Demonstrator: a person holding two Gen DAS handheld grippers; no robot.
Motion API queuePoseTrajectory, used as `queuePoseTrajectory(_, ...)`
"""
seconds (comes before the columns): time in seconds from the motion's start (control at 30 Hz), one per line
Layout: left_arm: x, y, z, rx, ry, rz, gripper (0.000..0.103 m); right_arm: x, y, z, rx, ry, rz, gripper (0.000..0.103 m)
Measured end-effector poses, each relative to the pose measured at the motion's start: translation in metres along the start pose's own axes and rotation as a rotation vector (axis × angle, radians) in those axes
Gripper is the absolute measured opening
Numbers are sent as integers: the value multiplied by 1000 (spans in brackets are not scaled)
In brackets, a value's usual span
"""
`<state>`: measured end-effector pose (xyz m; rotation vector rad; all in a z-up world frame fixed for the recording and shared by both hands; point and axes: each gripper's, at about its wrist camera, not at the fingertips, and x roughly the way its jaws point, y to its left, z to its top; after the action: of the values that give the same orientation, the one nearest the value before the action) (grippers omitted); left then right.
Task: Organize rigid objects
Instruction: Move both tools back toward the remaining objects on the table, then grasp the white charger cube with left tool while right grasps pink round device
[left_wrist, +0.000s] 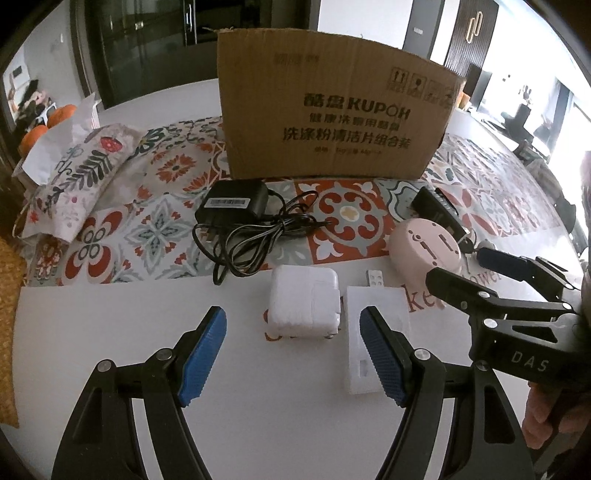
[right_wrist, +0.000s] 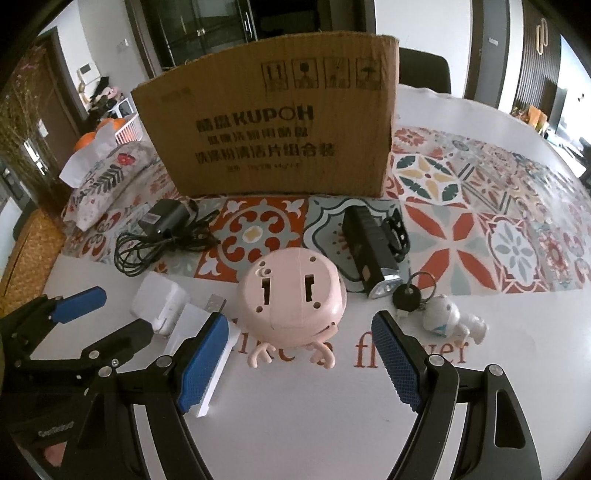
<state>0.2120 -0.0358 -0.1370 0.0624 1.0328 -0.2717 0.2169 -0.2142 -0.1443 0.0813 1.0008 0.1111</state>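
One cardboard box (right_wrist: 273, 136) stands at the back of the bench (right_wrist: 314, 424) — contents hidden. Before it: two white chargers (left_wrist: 303, 306), one black adapter (left_wrist: 231, 203), one pink toy (right_wrist: 293, 299), one flashlight (right_wrist: 369, 251). Both grippers (left_wrist: 293, 350) (right_wrist: 301, 363) hover, jaws apart, empty.

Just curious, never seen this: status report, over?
Left gripper open near white charger. Right gripper open near pink toy. Nothing held. Nothing blocking.

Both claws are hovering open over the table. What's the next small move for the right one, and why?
Probably lower the right claw a little further and forward so its open fingers straddle the pink round toy. The toy lies directly ahead of the claw, nothing is gripped yet, and the cardboard box behind stands ready to receive it.
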Motion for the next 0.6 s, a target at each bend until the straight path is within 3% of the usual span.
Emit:
queuePoseTrajectory(0.43,20,8,7,-38,29,-16,69,22,-2,7,21,28,17,81)
queuePoseTrajectory(0.6,27,13,7,-65,44,-55,68,30,1,9,24,38,21,81)
